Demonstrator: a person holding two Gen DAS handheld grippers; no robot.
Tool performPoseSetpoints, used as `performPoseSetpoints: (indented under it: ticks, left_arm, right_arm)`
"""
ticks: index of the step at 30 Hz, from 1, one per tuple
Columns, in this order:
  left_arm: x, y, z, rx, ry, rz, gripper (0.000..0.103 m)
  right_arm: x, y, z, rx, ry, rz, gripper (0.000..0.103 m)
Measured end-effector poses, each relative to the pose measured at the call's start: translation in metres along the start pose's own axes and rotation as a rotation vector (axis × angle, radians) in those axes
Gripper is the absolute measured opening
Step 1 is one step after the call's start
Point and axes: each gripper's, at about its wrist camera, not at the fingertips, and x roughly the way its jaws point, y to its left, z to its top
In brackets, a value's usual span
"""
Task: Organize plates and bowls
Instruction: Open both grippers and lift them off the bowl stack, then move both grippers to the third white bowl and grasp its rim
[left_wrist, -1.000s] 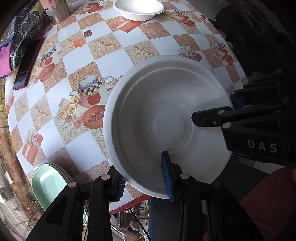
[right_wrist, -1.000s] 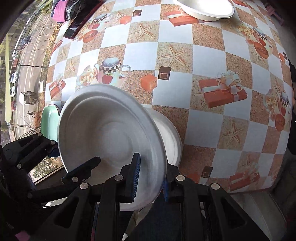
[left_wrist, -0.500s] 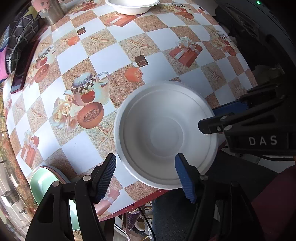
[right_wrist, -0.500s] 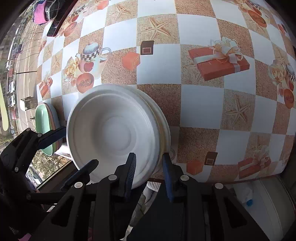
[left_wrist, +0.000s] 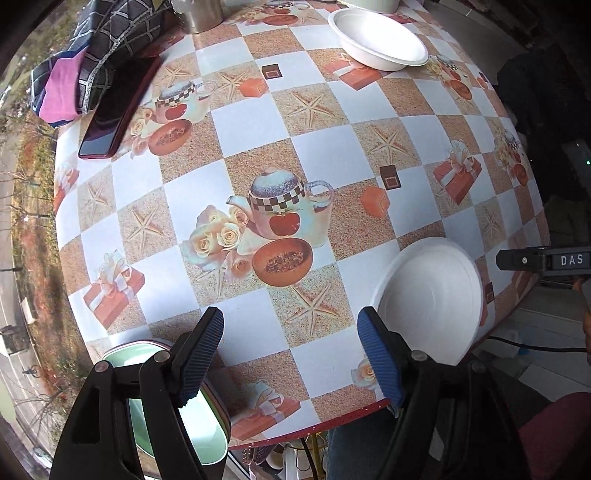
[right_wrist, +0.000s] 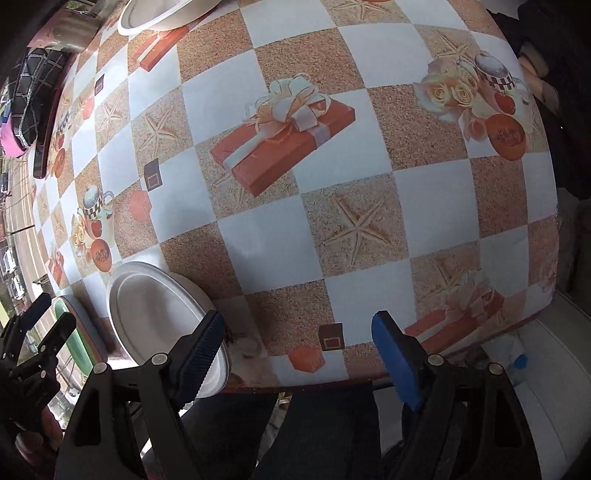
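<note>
1. Stacked white disposable plates (left_wrist: 428, 299) lie flat at the near edge of the counter (left_wrist: 332, 155), which wears a checkered cloth printed with starfish, teapots and gift boxes; in the right wrist view the same stack (right_wrist: 159, 314) sits at lower left.
2. Left gripper (left_wrist: 291, 354) hangs over the counter's near edge with its blue-padded fingers (left_wrist: 380, 358) spreading wider, nothing between them; the plates lie just right of the right finger, apart from it.
3. Right gripper (right_wrist: 299, 354) is likewise opening, with only bare cloth between its fingers (right_wrist: 201, 350); the left finger stands in front of the stack's near rim, and whether they touch I cannot tell.
4. Below the left gripper, off the counter edge, is a green chair seat (left_wrist: 207, 435).
5. Further back, a dark red phone (left_wrist: 118, 107) lies beside a grid-patterned dark cloth (left_wrist: 92, 55).
6. At the far side rests a white disposable bowl (left_wrist: 376, 38), near a metal cup (left_wrist: 203, 14).
</note>
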Motion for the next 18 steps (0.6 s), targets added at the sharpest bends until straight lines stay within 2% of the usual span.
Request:
performPoseSetpoints:
  ticks: [5,10,18]
  left_arm:
    - [-0.005,0.006,0.028,0.025,-0.050,0.062,0.078]
    - [-0.012,0.011,0.066,0.049,-0.088,0.093,0.078]
    - [-0.017,0.007,0.136,0.058,-0.145,0.122,0.078]
  right_arm:
    - [-0.006,-0.012,0.015,0.020,-0.012,0.014,0.083]
    - [-0.032,-0.018,0.043,-0.012,-0.084,-0.016,0.083]
    - [-0.075,-0.023,0.118,-0.049,-0.189,-0.043,0.083]
